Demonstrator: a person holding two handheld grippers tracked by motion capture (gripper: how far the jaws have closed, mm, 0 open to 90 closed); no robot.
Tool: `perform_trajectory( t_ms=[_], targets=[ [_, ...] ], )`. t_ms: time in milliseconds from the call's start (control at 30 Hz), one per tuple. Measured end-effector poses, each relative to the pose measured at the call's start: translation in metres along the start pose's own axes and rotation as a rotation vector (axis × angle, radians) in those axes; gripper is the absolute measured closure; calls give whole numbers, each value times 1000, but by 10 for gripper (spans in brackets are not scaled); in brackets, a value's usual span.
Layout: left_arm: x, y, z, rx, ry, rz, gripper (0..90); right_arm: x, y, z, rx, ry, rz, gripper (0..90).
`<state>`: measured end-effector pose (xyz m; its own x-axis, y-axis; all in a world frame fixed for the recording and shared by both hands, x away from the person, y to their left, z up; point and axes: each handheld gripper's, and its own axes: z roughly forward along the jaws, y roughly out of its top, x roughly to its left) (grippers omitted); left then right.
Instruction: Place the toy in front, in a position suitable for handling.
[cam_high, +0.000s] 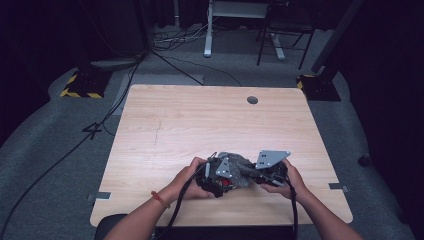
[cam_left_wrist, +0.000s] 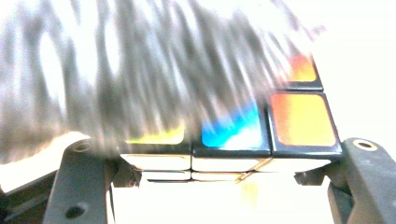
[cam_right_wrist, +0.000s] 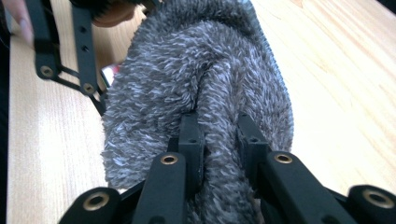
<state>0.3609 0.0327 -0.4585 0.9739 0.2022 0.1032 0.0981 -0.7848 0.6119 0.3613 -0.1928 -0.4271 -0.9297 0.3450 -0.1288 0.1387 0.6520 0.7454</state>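
Observation:
A grey fuzzy cloth (cam_high: 241, 167) lies near the front middle of the wooden table (cam_high: 200, 120), between my two grippers. My left gripper (cam_high: 220, 177) is shut on a colour puzzle cube (cam_left_wrist: 299, 119) with orange, blue and yellow tiles. The cloth (cam_left_wrist: 140, 70) drapes over most of the cube's top. A red bit of the cube (cam_high: 226, 183) peeks out under the cloth. My right gripper (cam_right_wrist: 222, 140) is shut on a raised fold of the cloth (cam_right_wrist: 196, 60). The left gripper's black jaws (cam_right_wrist: 65, 51) stand just beyond the cloth.
A round cable hole (cam_high: 252, 100) sits near the table's far edge. On the grey floor beyond the table are cables (cam_high: 170, 40), a white desk leg (cam_high: 207, 30) and yellow-black striped bases (cam_high: 82, 85). Bare wood lies to the left, right and far side of the cloth.

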Motion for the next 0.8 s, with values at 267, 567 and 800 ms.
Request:
perform_trajectory(
  t_ms=[267,567,800],
  targets=[
    [-1,-1,0,0,-3,0,338,6,-6,-3,-20,8,0,765],
    [-3,3,9,17,-4,3,338,27,16,6,-63,77,-56,764],
    [-2,1,5,14,9,5,339,15,8,2,-51,37,-26,764]
  ],
)
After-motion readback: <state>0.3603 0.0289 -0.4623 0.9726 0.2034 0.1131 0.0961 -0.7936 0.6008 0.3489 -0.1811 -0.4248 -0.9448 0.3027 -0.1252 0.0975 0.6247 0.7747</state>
